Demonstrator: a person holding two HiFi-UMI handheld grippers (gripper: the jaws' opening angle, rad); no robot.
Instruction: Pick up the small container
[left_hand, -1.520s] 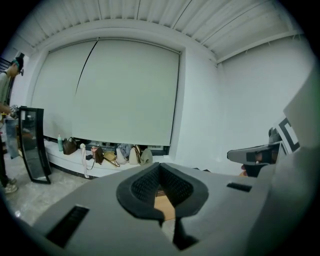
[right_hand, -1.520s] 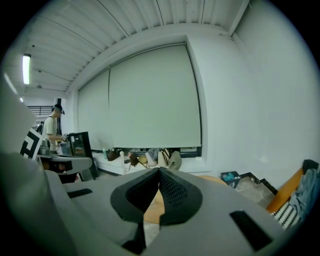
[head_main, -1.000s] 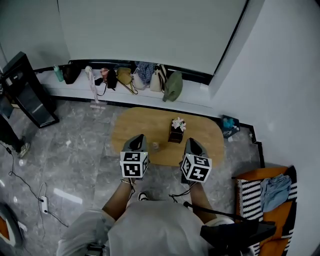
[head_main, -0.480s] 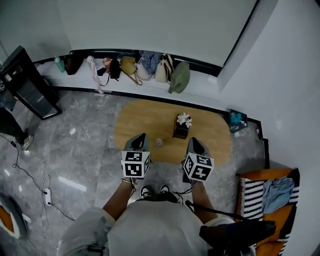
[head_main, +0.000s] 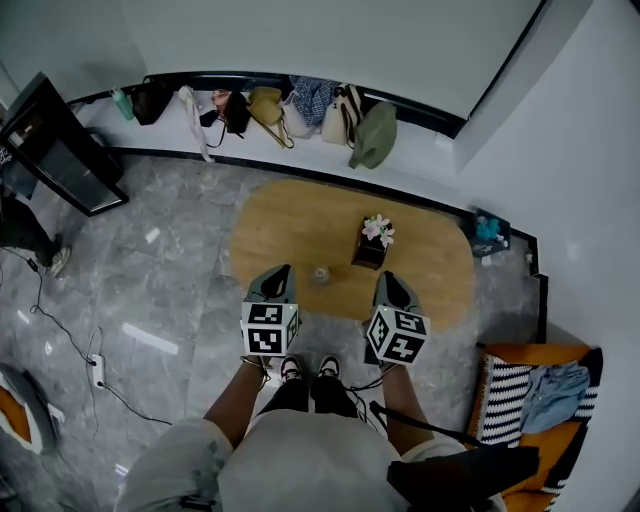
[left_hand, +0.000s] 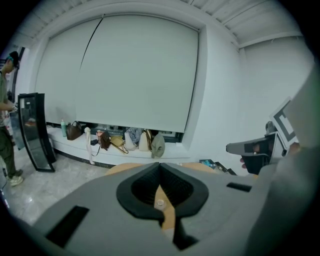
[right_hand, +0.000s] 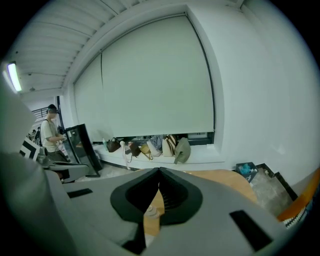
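The small container (head_main: 321, 274) is a little clear jar with a pale lid, standing on the oval wooden table (head_main: 290, 225) near its front edge. My left gripper (head_main: 282, 270) hovers just left of it, shut and empty. My right gripper (head_main: 386, 278) hangs to the jar's right, also shut with nothing held. A dark box with white flowers (head_main: 372, 245) stands behind and to the right of the jar. Through the left gripper's (left_hand: 160, 165) hollow the jar (left_hand: 160, 203) shows below the meeting tips. It also shows (right_hand: 151, 211) under the right gripper's (right_hand: 159, 171) tips.
Several bags (head_main: 300, 105) line a white ledge along the back wall. A black glass panel (head_main: 55, 145) leans at the left, beside a standing person (head_main: 20, 235). A teal object (head_main: 490, 230) lies right of the table. An orange striped seat with jeans (head_main: 545, 395) is at lower right.
The view has shifted so the table and jar sit a little higher and to the right, and my shoes now show below the grippers. Both grippers stay shut.
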